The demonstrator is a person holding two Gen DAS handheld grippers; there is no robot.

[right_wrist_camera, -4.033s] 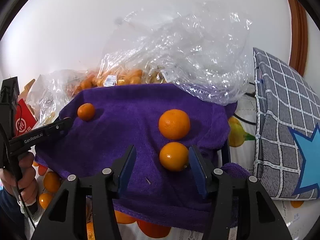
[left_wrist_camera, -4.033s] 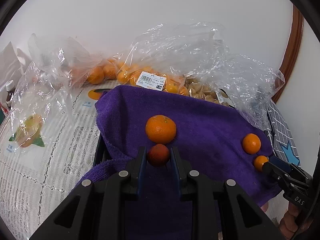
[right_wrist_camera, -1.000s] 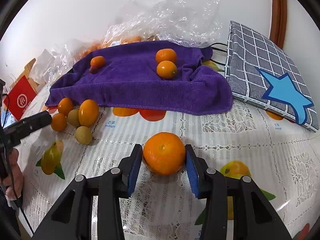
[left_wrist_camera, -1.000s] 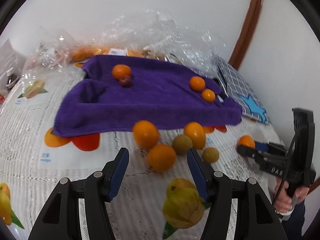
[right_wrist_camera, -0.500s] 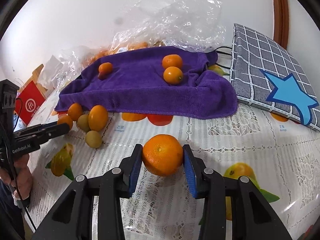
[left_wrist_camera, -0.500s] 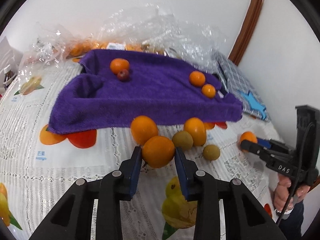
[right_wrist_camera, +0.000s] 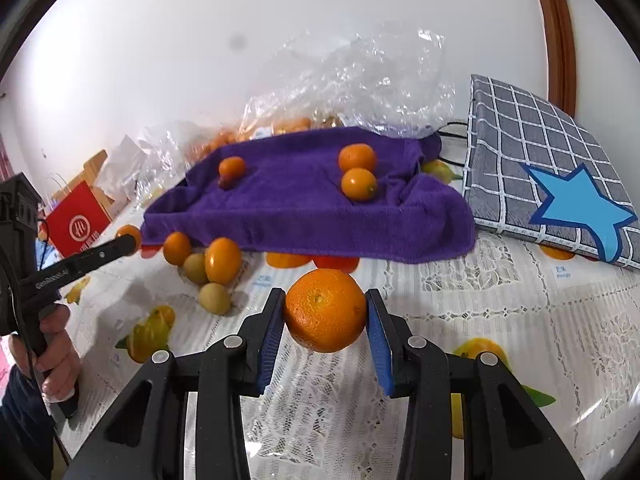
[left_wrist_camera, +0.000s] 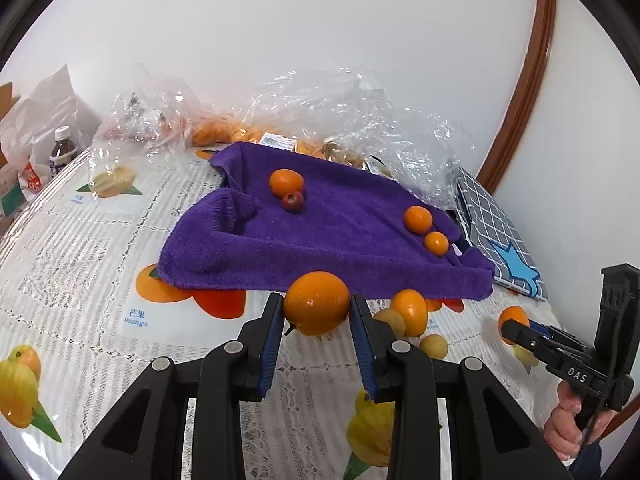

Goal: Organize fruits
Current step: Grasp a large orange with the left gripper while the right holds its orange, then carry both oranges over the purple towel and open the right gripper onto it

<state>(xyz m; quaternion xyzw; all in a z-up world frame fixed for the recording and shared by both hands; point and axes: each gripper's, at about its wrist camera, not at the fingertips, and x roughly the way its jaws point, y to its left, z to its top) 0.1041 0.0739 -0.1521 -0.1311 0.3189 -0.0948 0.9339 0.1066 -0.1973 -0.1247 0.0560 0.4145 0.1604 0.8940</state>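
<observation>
My left gripper [left_wrist_camera: 316, 299] is shut on a round orange [left_wrist_camera: 317, 308], held just in front of the purple towel [left_wrist_camera: 352, 248]. My right gripper [right_wrist_camera: 325, 298] is shut on a larger orange [right_wrist_camera: 325, 314] above the tablecloth. On the towel lie an orange [left_wrist_camera: 285, 182] with a small red fruit [left_wrist_camera: 293, 201] at the left, and two oranges [left_wrist_camera: 417, 219] at the right. Loose fruits [right_wrist_camera: 223, 260], orange and greenish, sit by the towel's front edge. The left gripper [right_wrist_camera: 127, 243] shows at the left of the right wrist view. The right gripper [left_wrist_camera: 511, 326] appears at the far right of the left wrist view.
Clear plastic bags [left_wrist_camera: 332, 120] with more oranges lie behind the towel by the wall. A grey checked pad with a blue star [right_wrist_camera: 560, 184] lies at the right. A bottle [left_wrist_camera: 62, 150], a paper bag and a red box [right_wrist_camera: 78, 224] stand at the left. A lace tablecloth [left_wrist_camera: 80, 264] covers the table.
The left jaws have closed on an orange from the loose group and raised it a little toward the towel. The right gripper keeps its orange, now lifted off the cloth.
</observation>
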